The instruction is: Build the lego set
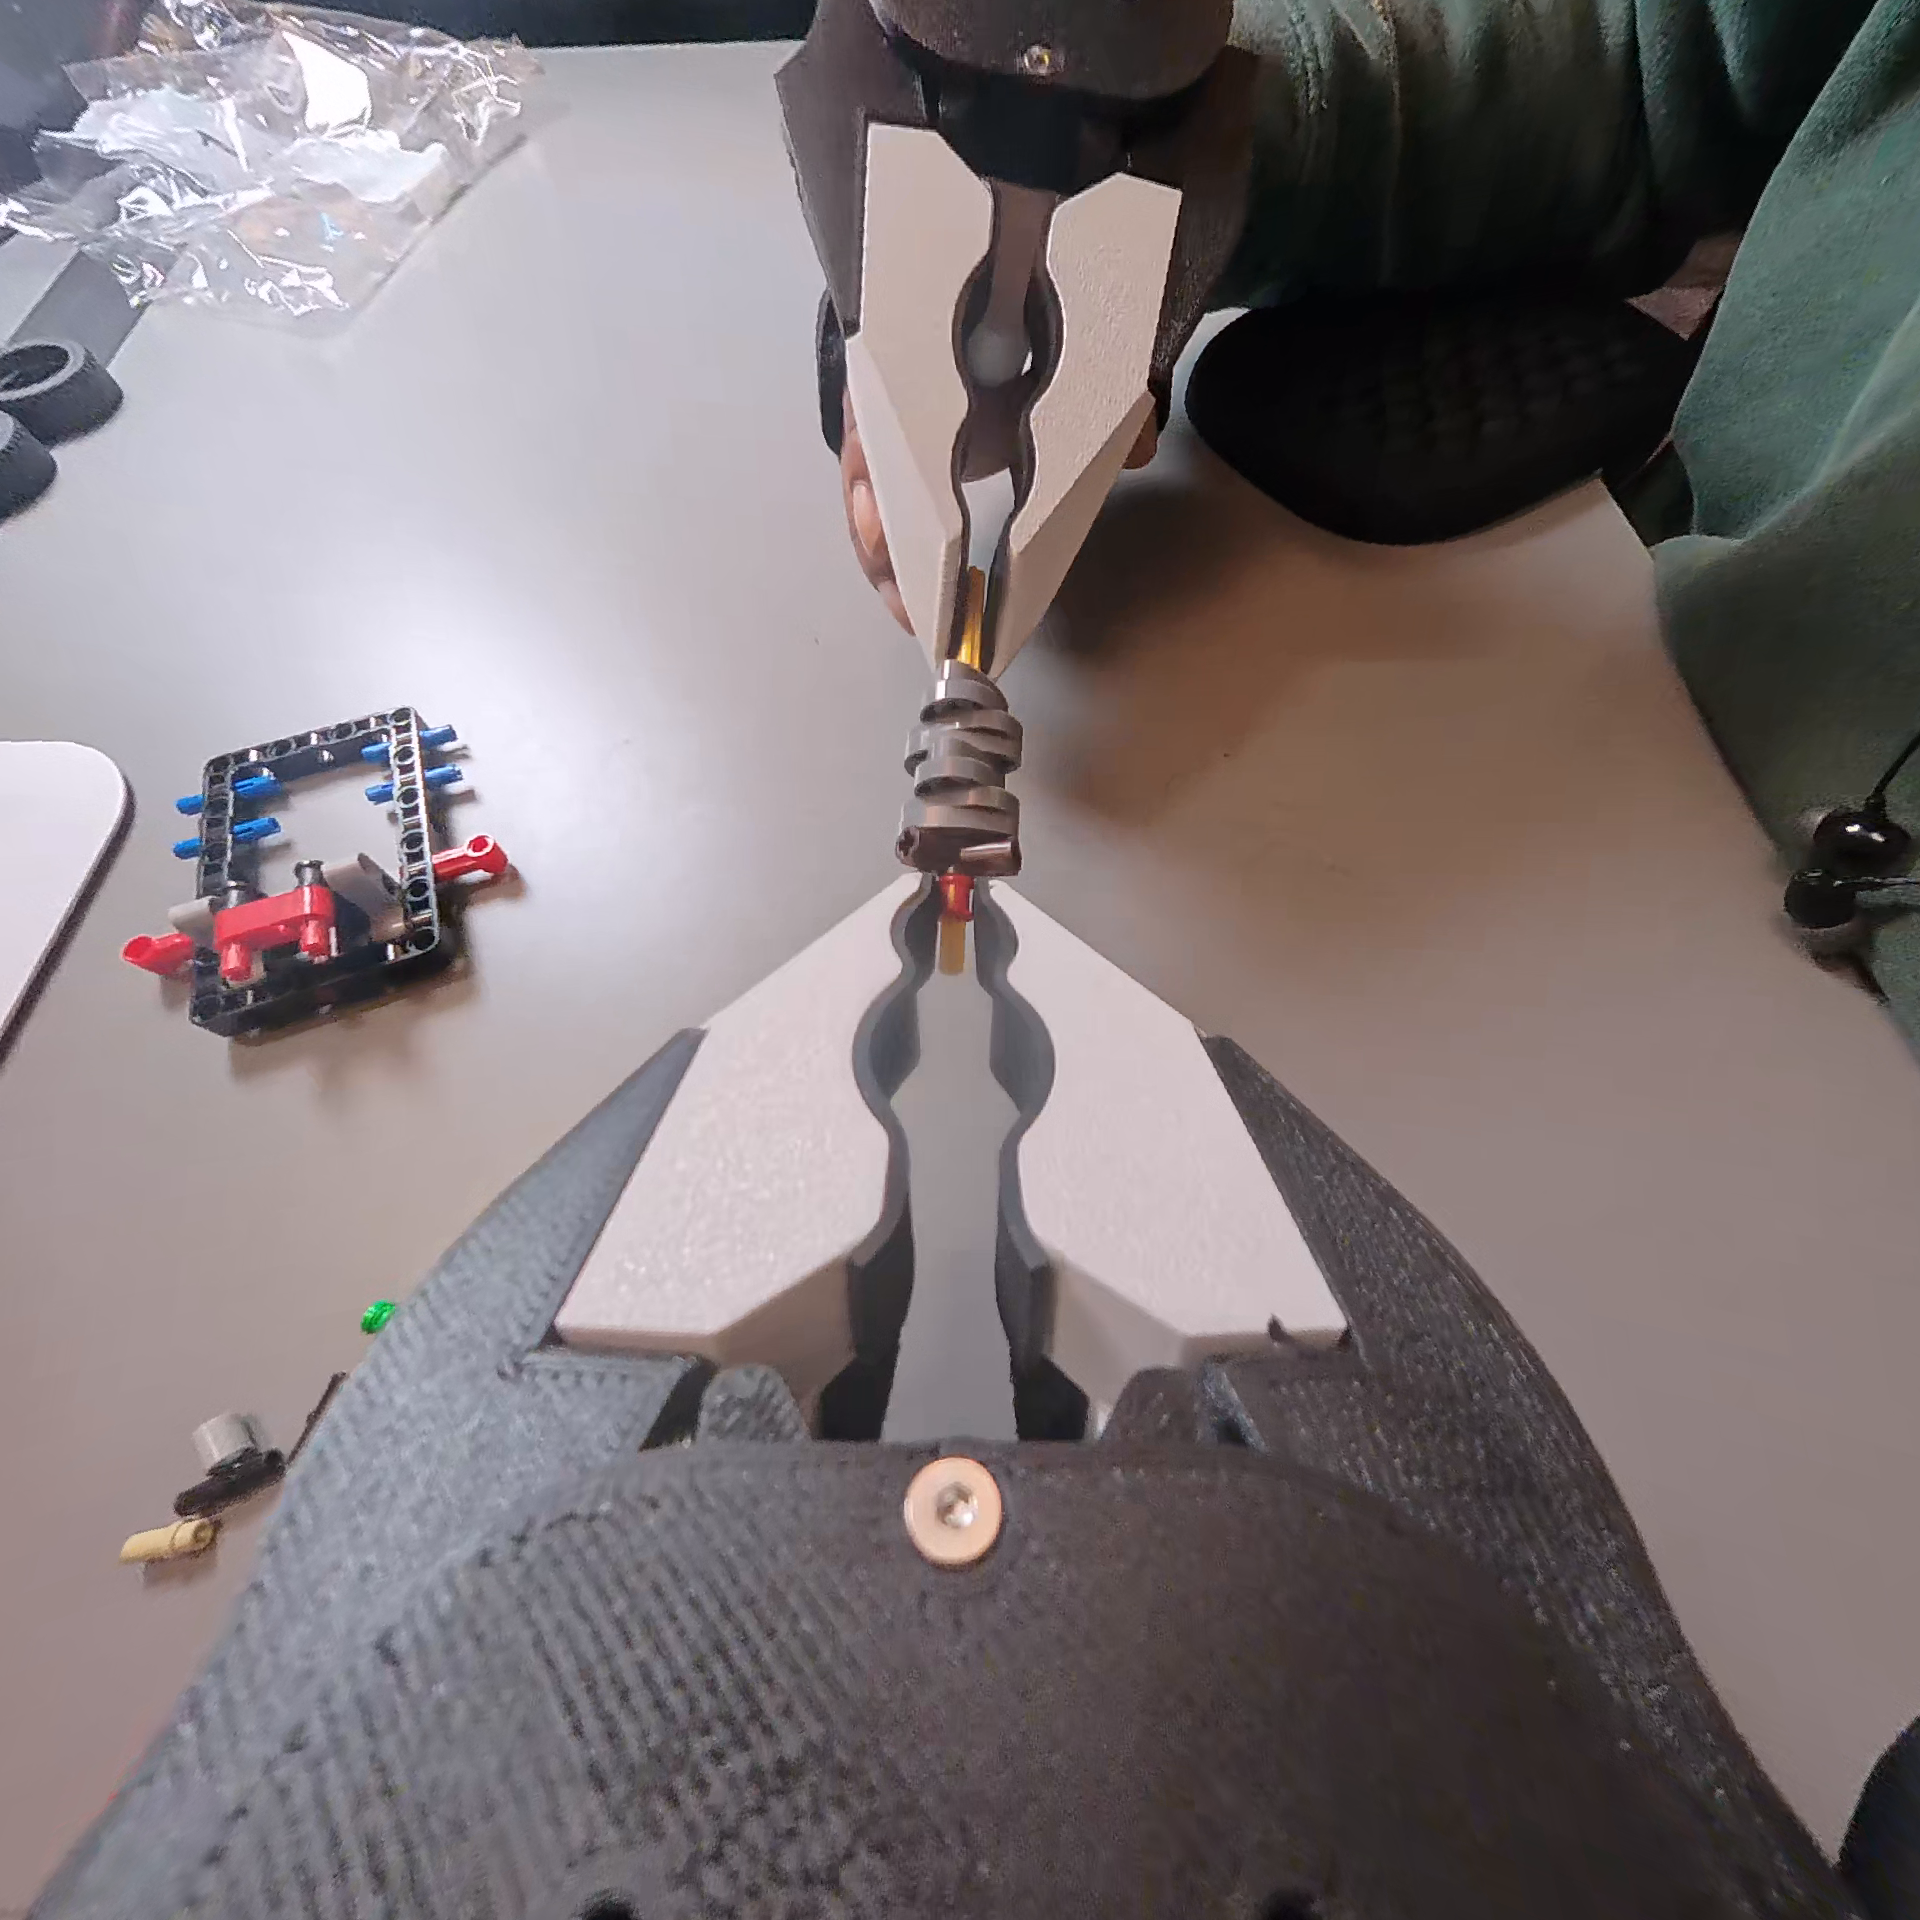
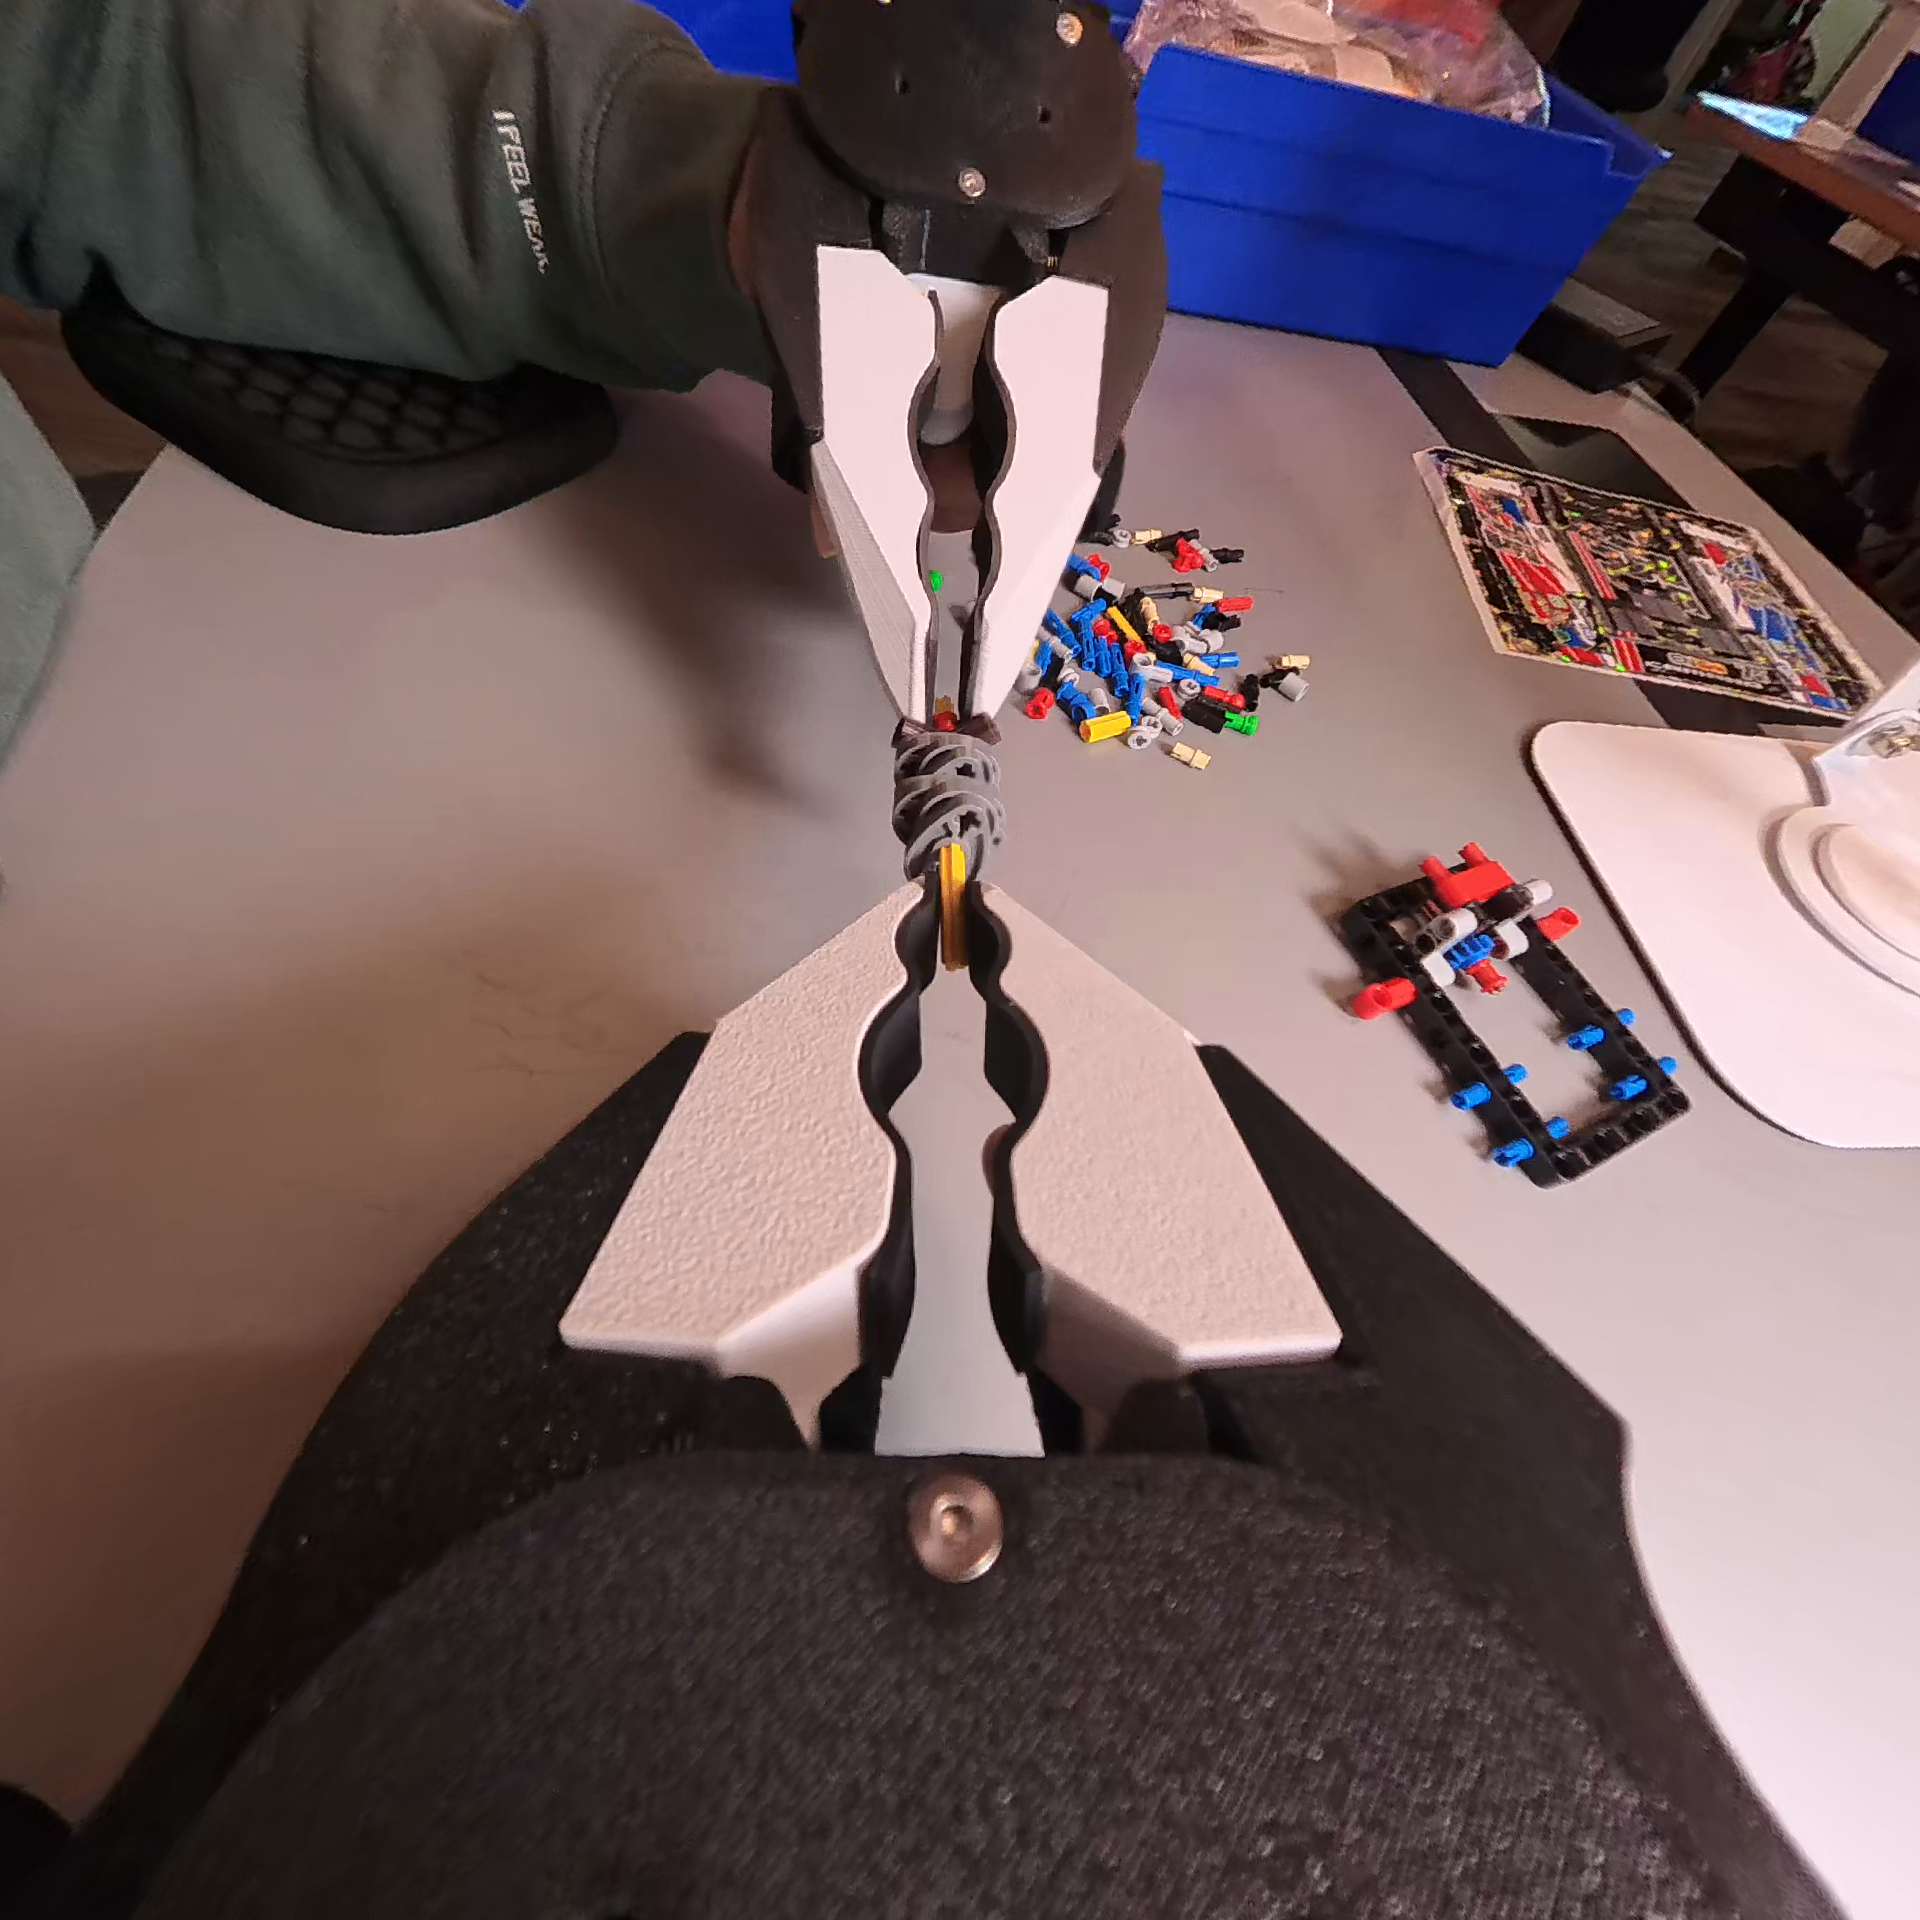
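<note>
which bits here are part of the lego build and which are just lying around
Part of the job:
- grey stacked piece on a yellow axle, held between the left tongs and right tongs
- black frame assembly
- pile of loose small parts
- instruction sheet

Just lying about:
- clear plastic bags
- blue bin
- white pad

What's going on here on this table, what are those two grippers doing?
A person is building a Lego set with two hand-held grippers. The left gripper and right gripper face each other, each shut on one end of a yellow axle strung with grey cam pieces, held up above the table. The black frame with blue and red pins lies to one side, untouched, near a pile of loose pins and a sticker sheet.
</note>
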A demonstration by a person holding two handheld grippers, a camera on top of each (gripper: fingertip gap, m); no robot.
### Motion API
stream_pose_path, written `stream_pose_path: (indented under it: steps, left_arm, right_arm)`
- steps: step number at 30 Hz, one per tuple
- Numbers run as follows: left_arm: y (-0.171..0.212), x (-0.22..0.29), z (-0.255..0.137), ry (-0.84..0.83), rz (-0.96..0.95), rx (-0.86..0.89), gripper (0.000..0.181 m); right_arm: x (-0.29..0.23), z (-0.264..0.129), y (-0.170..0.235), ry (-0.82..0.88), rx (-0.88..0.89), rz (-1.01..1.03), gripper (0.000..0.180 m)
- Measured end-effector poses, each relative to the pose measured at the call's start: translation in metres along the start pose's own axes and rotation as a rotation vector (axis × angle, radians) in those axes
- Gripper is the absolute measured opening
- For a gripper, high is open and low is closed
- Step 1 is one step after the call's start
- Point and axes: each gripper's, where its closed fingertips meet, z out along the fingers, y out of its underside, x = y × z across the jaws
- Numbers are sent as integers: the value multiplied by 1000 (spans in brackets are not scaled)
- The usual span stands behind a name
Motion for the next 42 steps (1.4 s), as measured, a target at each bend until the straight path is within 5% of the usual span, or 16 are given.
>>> stream_pose_path:
  steps: [10, 15, 26, 42]
  left_arm:
    - [-7, -5, -6, -11, -21, 83, 17]
    - [-2, -23, -12, -62, -92, 114, 32]
    - [10, -38, -8, -129, -179, 85, 51]
    - [20, -36, 11, -209, -96, -41, 30]
  right_arm:
    - [7, -5, 6, 20, 24, -5, 2]
    - [34, -14, 48, 57, -118, 118, 2]
    - [56, -32, 73, 118, -291, 138, 15]
    - [57, -40, 81, 208, -371, 35, 20]
